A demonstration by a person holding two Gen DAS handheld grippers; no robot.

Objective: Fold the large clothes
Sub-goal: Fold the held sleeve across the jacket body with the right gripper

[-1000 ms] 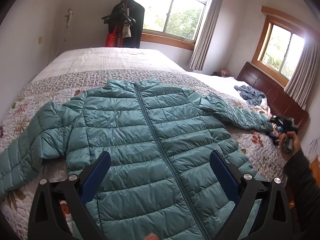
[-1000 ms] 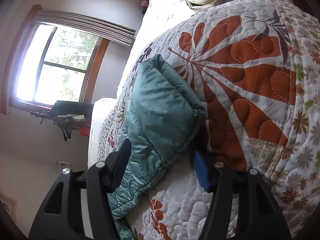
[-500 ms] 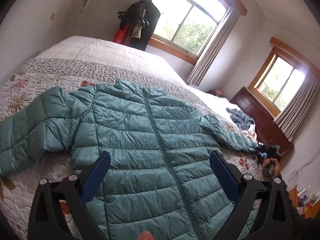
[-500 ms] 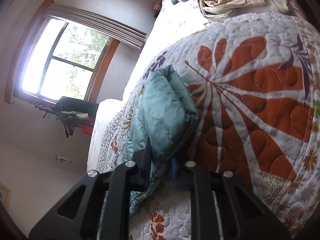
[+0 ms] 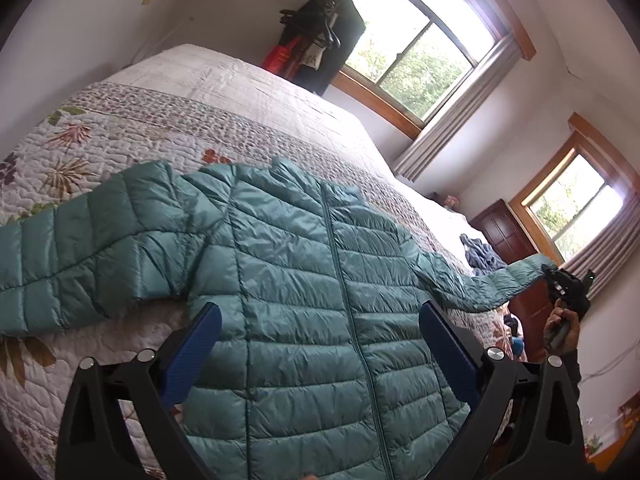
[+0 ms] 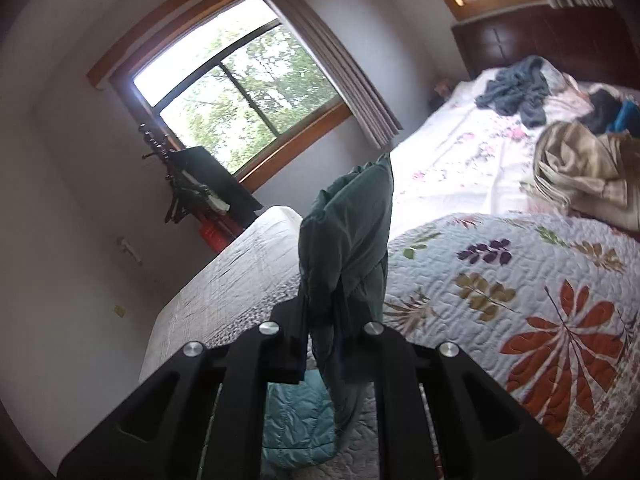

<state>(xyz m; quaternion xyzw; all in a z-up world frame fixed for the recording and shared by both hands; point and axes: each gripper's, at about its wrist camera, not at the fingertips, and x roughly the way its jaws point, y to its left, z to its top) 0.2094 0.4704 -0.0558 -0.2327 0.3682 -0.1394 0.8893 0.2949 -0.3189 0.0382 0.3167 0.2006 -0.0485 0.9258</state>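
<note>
Quilted teal puffer jacket [image 5: 320, 300], sleeve cuff [image 6: 352, 240] pinched in right gripper [image 6: 324, 344]

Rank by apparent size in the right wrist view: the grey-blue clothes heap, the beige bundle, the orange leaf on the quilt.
1. orange leaf, though it lies nearest the camera
2. beige bundle
3. grey-blue clothes heap, farthest away

A bed [image 5: 224, 80] covered by a floral quilt [image 6: 520, 280] carries everything. A teal puffer jacket [image 5: 304, 280] lies front up, zipped, across the quilt, 1 sleeve spread flat beside it. Beyond the jacket, toward the dark wooden headboard [image 6: 540, 40], lie a crumpled blue-grey garment [image 6: 516, 88] and a bunched tan cloth [image 6: 584, 168].
</note>
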